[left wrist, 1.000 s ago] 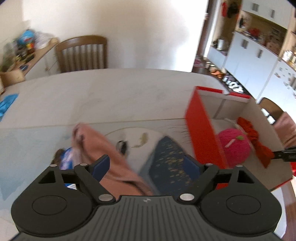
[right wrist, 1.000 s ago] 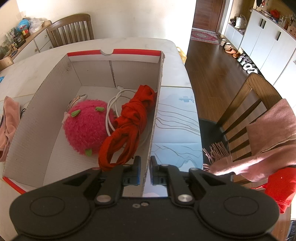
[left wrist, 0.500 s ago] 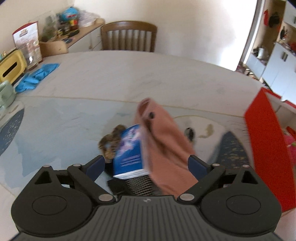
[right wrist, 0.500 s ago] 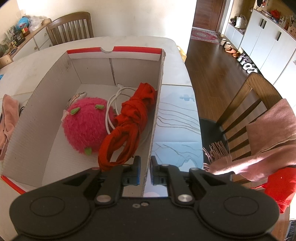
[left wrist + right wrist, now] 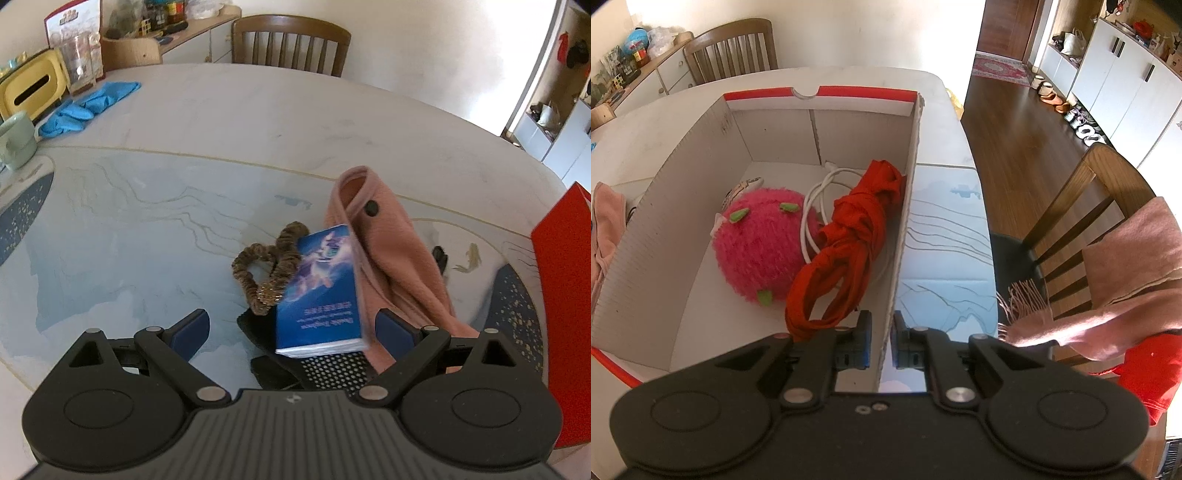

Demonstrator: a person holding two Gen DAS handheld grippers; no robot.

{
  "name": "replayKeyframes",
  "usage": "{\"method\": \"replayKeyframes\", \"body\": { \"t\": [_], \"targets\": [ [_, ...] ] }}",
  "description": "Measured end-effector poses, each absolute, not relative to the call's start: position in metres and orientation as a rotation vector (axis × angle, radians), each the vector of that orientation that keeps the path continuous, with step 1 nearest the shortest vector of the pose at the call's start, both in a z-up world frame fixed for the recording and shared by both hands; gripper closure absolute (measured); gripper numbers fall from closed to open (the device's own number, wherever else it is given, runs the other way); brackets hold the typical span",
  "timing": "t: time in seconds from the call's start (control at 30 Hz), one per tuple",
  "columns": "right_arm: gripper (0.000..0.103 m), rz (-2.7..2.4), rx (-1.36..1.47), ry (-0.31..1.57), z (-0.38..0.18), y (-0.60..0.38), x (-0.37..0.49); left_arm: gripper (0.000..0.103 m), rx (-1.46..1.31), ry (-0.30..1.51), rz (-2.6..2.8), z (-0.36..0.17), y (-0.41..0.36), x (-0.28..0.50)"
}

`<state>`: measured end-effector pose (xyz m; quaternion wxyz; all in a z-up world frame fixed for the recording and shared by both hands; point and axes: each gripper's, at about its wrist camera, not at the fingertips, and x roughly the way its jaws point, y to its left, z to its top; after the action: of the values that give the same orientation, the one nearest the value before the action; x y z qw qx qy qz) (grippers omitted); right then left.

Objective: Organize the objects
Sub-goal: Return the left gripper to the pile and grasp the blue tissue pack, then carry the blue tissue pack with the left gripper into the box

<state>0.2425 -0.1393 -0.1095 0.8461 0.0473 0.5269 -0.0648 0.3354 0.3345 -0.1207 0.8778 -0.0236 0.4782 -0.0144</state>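
Observation:
In the left wrist view my left gripper point(image 5: 291, 326) is open over a pile on the table: a blue pack point(image 5: 321, 291) between the fingers, a pink cloth point(image 5: 391, 254) to its right, a brown scrunchie point(image 5: 267, 269) to its left and a black mesh item point(image 5: 325, 373) beneath. In the right wrist view my right gripper point(image 5: 881, 341) is shut on the right wall of the red-and-white box point(image 5: 905, 221). Inside lie a pink fuzzy ball point(image 5: 761, 243), a red cloth point(image 5: 849, 240) and a white cable point(image 5: 816, 206).
The box's red outer wall point(image 5: 561, 295) stands at the right of the left wrist view. Blue gloves point(image 5: 88, 105), a green mug point(image 5: 14, 142) and a yellow tissue box point(image 5: 33, 90) sit far left. A chair draped with a pink scarf point(image 5: 1108, 280) is right of the table.
My left gripper has swung left, away from the box, and now sits over the blue pack and pink cloth. My right gripper has kept its hold on the box wall.

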Motion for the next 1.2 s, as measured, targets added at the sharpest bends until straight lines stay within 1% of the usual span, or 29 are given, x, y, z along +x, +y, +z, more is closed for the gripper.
{"method": "replayKeyframes", "body": {
  "t": [0.23,0.33,0.4,0.43,0.5,0.53,0.83,1.2],
  "targets": [
    [0.093,-0.137,0.097,1.113,-0.11,-0.139,0.243,0.007,-0.088,1.006,-0.045,-0.128,0.341,0.34],
    [0.093,-0.137,0.096,1.114,-0.111,-0.139,0.243,0.018,-0.107,1.006,-0.068,-0.128,0.342,0.34],
    [0.093,-0.137,0.096,1.114,-0.111,-0.139,0.243,0.03,-0.119,1.009,-0.082,-0.128,0.342,0.34],
    [0.093,-0.137,0.095,1.114,-0.111,-0.139,0.243,0.033,-0.125,1.006,-0.089,-0.127,0.342,0.34],
    [0.093,-0.138,0.096,1.113,-0.111,-0.139,0.243,0.047,-0.129,1.001,-0.097,-0.125,0.339,0.339],
    [0.093,-0.138,0.097,1.113,-0.111,-0.139,0.243,0.051,-0.13,1.0,-0.101,-0.124,0.338,0.339],
    [0.095,-0.141,0.096,1.114,-0.111,-0.139,0.242,0.053,-0.13,0.974,-0.105,-0.113,0.331,0.33],
    [0.097,-0.146,0.106,1.109,-0.111,-0.14,0.241,0.053,-0.091,0.911,-0.206,-0.068,0.286,0.309]
  ]
}}
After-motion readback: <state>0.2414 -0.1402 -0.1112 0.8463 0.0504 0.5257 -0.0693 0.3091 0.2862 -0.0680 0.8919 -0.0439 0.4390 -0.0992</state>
